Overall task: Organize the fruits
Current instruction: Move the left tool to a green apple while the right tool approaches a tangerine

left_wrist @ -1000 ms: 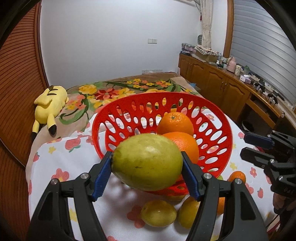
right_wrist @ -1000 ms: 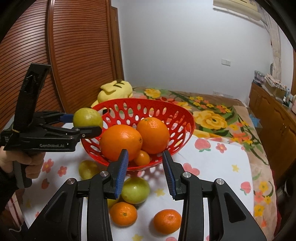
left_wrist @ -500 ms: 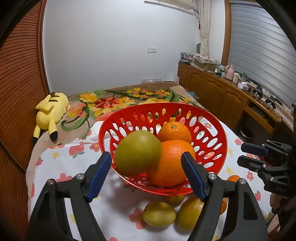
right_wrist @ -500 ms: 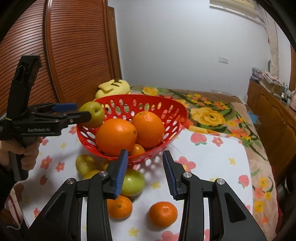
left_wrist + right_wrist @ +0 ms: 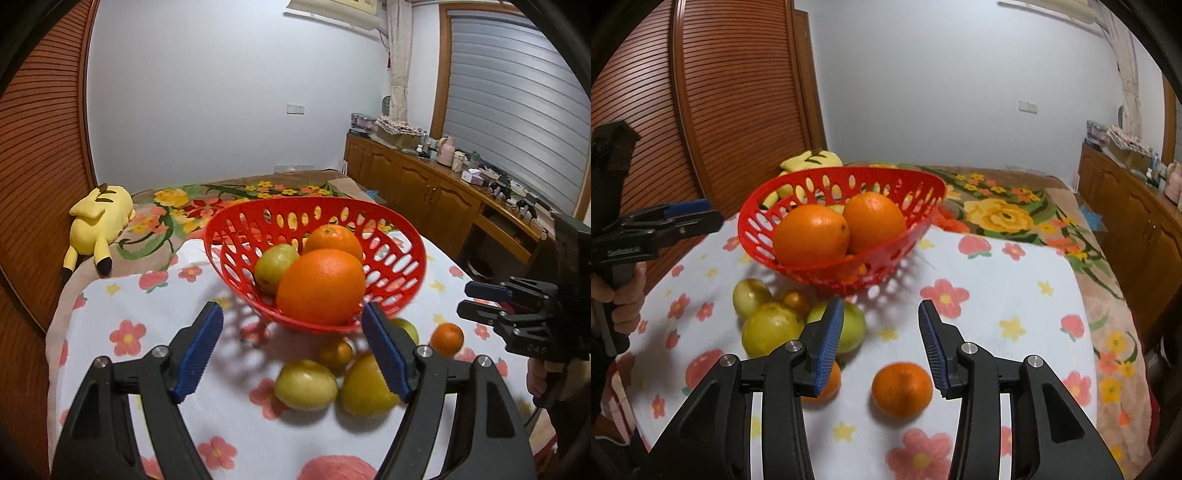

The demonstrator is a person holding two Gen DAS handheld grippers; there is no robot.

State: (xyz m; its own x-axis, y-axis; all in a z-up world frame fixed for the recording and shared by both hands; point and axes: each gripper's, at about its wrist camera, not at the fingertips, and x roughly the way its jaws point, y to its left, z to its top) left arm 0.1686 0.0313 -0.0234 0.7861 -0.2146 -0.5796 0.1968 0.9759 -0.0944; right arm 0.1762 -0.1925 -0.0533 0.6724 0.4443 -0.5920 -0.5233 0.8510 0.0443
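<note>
A red slotted basket (image 5: 406,236) (image 5: 757,206) on the flowered tablecloth holds two big oranges (image 5: 320,286) (image 5: 810,234) and a green fruit (image 5: 275,267). My left gripper (image 5: 291,332) is open and empty, drawn back in front of the basket. Several loose fruits lie before the basket: yellow-green ones (image 5: 306,384) (image 5: 772,326) and small oranges (image 5: 447,339). My right gripper (image 5: 881,314) hangs low over the cloth with its jaws opening. A small orange (image 5: 901,389) lies on the cloth under the gap, untouched by the pads. Each gripper also shows at the edge of the other's view.
A yellow plush toy (image 5: 99,221) lies on a flowered blanket (image 5: 997,214) behind the table. A slatted wooden wall (image 5: 720,92) is on the left, wooden cabinets (image 5: 424,184) on the right. A hand (image 5: 624,295) holds the left gripper's handle.
The left gripper let go of the green fruit, which now lies in the basket, and pulled back. The right gripper sank toward the small orange and its jaws widened.
</note>
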